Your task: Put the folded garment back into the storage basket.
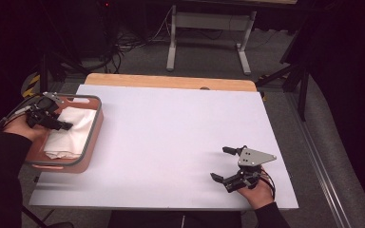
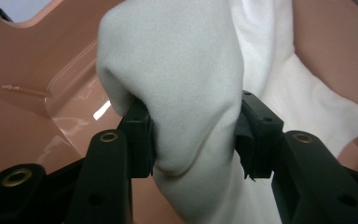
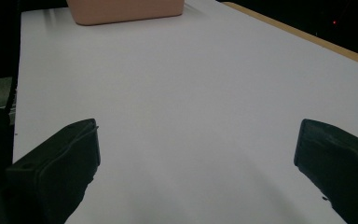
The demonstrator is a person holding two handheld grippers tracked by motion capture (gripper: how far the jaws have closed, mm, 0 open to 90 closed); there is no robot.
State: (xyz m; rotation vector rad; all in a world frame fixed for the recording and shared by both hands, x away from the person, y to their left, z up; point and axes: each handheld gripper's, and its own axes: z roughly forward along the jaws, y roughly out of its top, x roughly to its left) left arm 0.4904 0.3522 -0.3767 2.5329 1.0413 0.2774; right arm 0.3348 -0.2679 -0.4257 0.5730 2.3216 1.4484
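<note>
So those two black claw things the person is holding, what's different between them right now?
The left gripper is over the pink basket, its jaws pinched on a bunch of white cloth; the right gripper sits over bare white table near the front edge, jaws spread wide with nothing between them. Both are black, two-jawed, hand-held, and carry a grey plate on top.

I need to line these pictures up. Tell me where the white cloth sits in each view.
High view: white cloth in the pink bin, far left.
Left gripper view: centre, pinched by the left gripper.
Right gripper view: cloth hidden; bin's outer wall, top.
Shared landmark: the bin.
</note>
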